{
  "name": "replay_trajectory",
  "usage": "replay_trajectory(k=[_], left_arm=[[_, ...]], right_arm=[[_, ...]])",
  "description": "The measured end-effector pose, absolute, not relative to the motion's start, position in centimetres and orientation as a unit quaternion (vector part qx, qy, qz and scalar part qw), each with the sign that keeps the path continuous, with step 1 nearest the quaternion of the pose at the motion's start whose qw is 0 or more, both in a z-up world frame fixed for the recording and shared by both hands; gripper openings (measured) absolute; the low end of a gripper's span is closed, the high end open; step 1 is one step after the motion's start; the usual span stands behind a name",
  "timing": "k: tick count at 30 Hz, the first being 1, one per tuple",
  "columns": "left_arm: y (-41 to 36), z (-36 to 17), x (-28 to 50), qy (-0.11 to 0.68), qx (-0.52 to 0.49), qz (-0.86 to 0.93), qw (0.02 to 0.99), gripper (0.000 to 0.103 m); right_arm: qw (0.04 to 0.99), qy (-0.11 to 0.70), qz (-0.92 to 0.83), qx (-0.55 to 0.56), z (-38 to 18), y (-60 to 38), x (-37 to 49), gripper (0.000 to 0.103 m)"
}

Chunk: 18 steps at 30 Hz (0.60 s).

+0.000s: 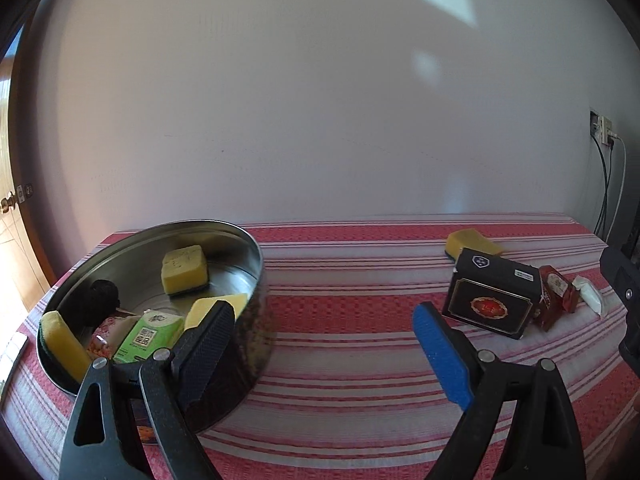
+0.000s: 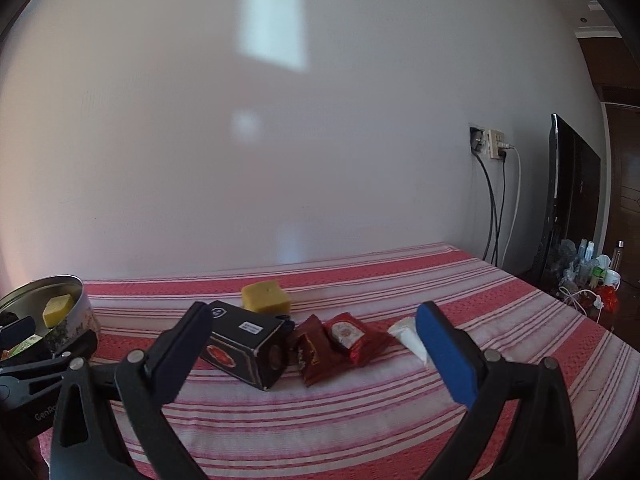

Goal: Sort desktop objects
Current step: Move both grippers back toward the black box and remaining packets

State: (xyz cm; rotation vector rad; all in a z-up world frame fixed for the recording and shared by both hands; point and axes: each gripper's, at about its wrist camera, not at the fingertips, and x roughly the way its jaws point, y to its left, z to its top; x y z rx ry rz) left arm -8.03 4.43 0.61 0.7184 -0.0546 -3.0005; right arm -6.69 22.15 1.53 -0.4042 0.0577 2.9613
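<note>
In the left wrist view, the round silver metal tin sits lower left near the left edge of the red-and-white striped tablecloth, holding yellow sponges and a green carton with unreadable print. A bare strip of cloth lies at centre. The left gripper is spread, holding nothing. In the right wrist view, the right gripper gapes empty before a black box with a red emblem, red foil packets, a white packet and a loose yellow sponge at lower centre.
</note>
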Motion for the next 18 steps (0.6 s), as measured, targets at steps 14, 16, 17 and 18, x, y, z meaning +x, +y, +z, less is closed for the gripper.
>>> replay_trajectory(k=[14,16,17,18], left_arm=[[12.0,0.1,-9.1,-0.054,0.257,-0.965,-0.014,0.093],[13.2,0.1,-8.9,-0.062,0.26,-0.963,-0.018,0.093],[13.7,0.1,-9.0,-0.064,0.262,-0.963,-0.02,0.093],[14.2,0.1,-9.0,-0.065,0.265,-0.962,-0.023,0.093]], right_arm=[[0.135,0.054,0.979,-0.141,1.7,29.9,-6.2,0.103],[0.14,0.066,0.977,-0.148,1.6,31.1,-6.3,0.103],[0.142,0.072,0.976,-0.151,1.5,31.7,-6.4,0.103],[0.144,0.079,0.974,-0.153,1.5,32.2,-6.4,0.103]])
